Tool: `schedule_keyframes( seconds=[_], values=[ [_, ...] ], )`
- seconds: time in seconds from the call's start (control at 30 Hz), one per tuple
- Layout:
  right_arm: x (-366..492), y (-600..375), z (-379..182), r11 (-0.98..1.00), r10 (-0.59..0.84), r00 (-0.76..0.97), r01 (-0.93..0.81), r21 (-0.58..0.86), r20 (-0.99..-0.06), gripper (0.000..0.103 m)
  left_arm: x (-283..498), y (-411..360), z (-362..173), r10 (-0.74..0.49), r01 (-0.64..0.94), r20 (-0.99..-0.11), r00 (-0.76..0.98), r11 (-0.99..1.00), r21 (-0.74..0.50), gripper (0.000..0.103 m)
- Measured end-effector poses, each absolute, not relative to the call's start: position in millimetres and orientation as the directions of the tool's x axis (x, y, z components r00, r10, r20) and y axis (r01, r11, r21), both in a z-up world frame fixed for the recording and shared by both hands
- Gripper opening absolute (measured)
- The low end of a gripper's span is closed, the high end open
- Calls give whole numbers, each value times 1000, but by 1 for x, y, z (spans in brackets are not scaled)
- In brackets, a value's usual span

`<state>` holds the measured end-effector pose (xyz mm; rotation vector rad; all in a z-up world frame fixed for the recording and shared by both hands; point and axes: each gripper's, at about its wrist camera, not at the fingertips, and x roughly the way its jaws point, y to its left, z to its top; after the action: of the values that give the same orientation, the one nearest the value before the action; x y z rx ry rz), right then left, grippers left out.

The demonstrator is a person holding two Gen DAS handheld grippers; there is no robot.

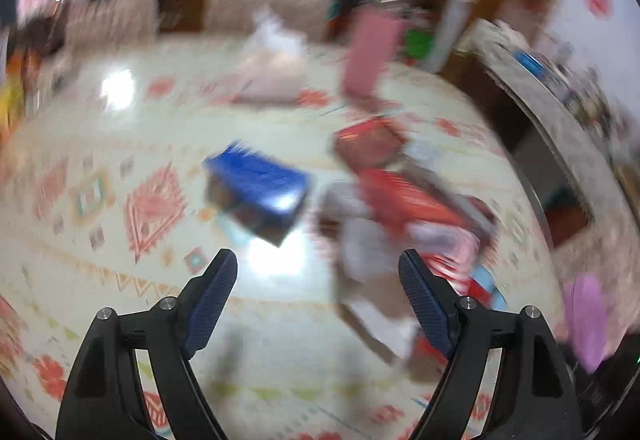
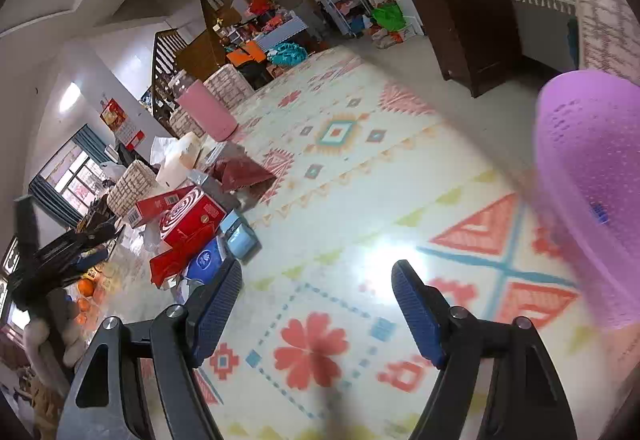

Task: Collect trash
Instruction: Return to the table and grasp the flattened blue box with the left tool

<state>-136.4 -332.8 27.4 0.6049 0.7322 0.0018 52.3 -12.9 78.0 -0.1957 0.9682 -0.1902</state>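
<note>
Left wrist view is smearing badly with motion blur, so labels and edges on the trash are unreadable. Right wrist view is sharper, but its left edge is cutting off a dark object [image 2: 48, 260] I cannot identify.

The left gripper [image 1: 318, 272] is showing its jaws wide apart with nothing between the blue pads; only patterned floor mat [image 1: 120, 280] is lying under the gap. The right gripper [image 2: 318, 280] is likewise standing open and empty over the mat, a glare spot sitting just beyond it.

The trash pile [image 2: 192, 211] is sitting on the floor at the left of the right view, well left of that gripper's fingers: red cartons [image 2: 192, 220], a blue box [image 2: 206, 260] touching the left finger's outline in the picture, a light blue small box [image 2: 240, 240], a dark red paper bag [image 2: 244, 171] and white crumpled wrapping [image 2: 180, 155]. In the left view the same heap is appearing as a blue box [image 1: 260, 187] just ahead of the gap and a red-and-white blur [image 1: 408, 215] ahead of the right finger.

A pink bin [image 2: 206, 109] is standing upright behind the pile. A purple perforated basket [image 2: 592, 199] is filling the right edge, partly cut off.
</note>
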Motion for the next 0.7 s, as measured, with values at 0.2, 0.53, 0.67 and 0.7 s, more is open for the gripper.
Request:
schedule_keyframes(
  seconds=[0.2,0.53,0.67,0.7],
  values=[
    [-132,-323,29,858,187,748,191,477,-636,81,108,32,39,-390,-91,-793,468,871,-482,82],
    [-131,-324,28,856,195,744,189,481,-639,81,158,6,27,-297,-162,-847,441,902,-400,83],
    [-130,-322,28,862,194,745,181,473,-638,81,166,-15,23,-183,-138,-899,398,957,-256,83],
    [-131,-321,28,863,194,745,179,472,-638,81,166,-20,22,-163,-125,-905,393,965,-229,83]
  ],
)
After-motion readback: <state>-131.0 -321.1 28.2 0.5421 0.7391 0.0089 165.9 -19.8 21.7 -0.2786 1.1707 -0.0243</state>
